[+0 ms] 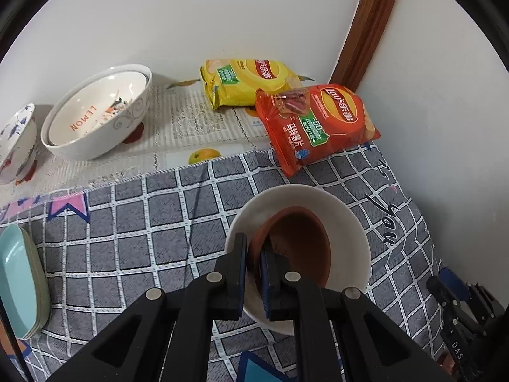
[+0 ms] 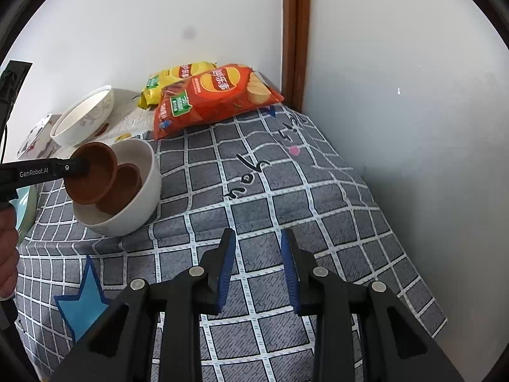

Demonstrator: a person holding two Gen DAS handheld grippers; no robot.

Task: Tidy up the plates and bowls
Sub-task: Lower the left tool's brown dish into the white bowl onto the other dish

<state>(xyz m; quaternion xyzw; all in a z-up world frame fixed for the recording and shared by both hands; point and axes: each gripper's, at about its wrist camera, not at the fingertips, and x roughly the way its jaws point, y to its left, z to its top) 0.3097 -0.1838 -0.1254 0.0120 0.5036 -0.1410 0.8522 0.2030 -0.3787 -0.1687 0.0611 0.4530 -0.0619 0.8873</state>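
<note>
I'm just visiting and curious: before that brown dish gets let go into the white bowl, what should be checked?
1. Left gripper clamped on brown dish rim: ok.
2. Dish over white bowl: ok.
3. Second brown dish already inside, leaving room to nest: cannot tell.
4. Right gripper open, empty, clear of the bowl: ok.
5. Red chip bag apart from the bowl: ok.

Each tool (image 2: pixel 258 270) is matte black plastic with blue-faced fingers (image 2: pixel 226 270) and silver rivets (white "GenRobot.AI" lettering on the left tool (image 2: pixel 79 167)).
</note>
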